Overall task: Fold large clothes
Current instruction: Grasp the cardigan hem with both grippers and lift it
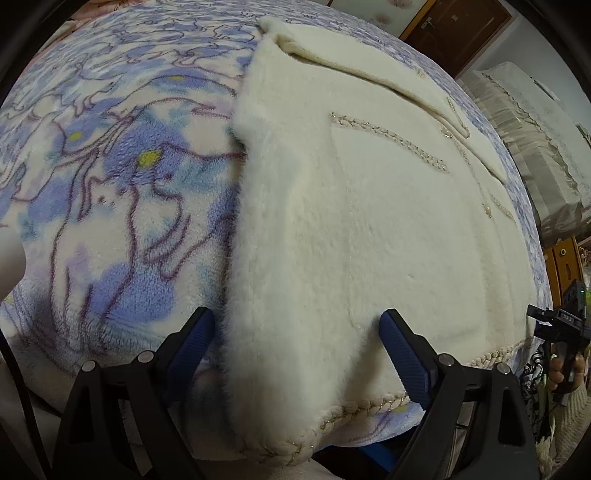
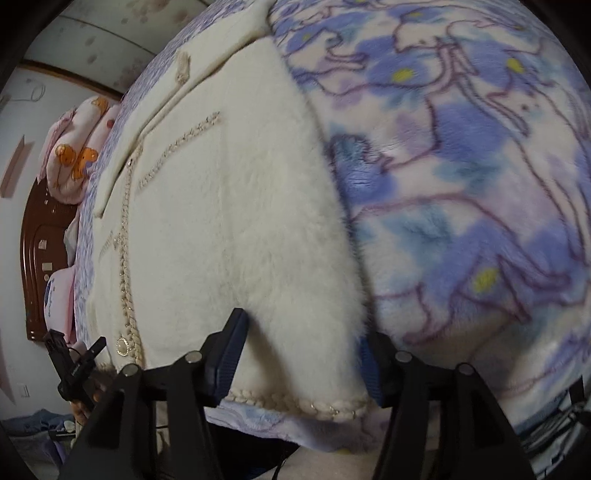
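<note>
Cream fluffy braid-trimmed coat [image 1: 369,221] lay flat on blue floral fleece bed blanket [image 1: 110,184]. Left gripper [image 1: 295,354] and right gripper [image 2: 303,354] gaped wide, straddling hem corners, gripping nothing; likely poised for lifting.

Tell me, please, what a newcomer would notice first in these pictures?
A fluffy cream coat with braided trim lies spread on a blue floral fleece blanket. The left tongs and right tongs each straddle a bottom corner of its hem, open. A brown wooden door stands beyond the bed.
</note>
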The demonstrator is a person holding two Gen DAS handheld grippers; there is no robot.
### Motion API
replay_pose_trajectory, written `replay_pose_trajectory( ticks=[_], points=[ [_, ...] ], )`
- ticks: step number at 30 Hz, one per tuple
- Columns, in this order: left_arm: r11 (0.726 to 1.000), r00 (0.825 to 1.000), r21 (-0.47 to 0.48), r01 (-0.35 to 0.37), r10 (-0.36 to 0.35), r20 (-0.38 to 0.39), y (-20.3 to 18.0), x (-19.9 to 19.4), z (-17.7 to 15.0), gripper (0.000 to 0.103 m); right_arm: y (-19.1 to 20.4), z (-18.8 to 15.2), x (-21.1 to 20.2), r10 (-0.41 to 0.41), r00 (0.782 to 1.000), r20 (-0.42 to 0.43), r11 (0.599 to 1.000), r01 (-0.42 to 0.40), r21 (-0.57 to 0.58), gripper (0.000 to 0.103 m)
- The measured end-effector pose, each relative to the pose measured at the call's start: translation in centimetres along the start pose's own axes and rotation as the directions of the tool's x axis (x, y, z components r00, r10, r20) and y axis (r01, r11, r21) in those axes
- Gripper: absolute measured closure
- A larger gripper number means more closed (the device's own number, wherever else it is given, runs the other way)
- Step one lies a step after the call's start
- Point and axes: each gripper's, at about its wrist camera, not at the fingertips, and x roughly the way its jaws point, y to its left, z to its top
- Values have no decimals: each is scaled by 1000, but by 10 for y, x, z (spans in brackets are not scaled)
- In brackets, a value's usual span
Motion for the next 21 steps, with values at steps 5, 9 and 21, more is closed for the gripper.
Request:
replay_pose_trajectory(
  ticks=[5,9,21],
  points=[
    [998,998,-23,63,-63,-16,-1,-4,4,60,8,-3,-12,103,995,-10,990,-104,-100,87],
    [998,997,-28,62,-63,-46,-2,2,9,63,18,-1,-3,111,993,-46,981,-117,-153,83],
    [997,996,46,-60,62,-62,-43,5,21,99,36,-5,3,0,999,-44,987,-7,-163,90]
  ],
)
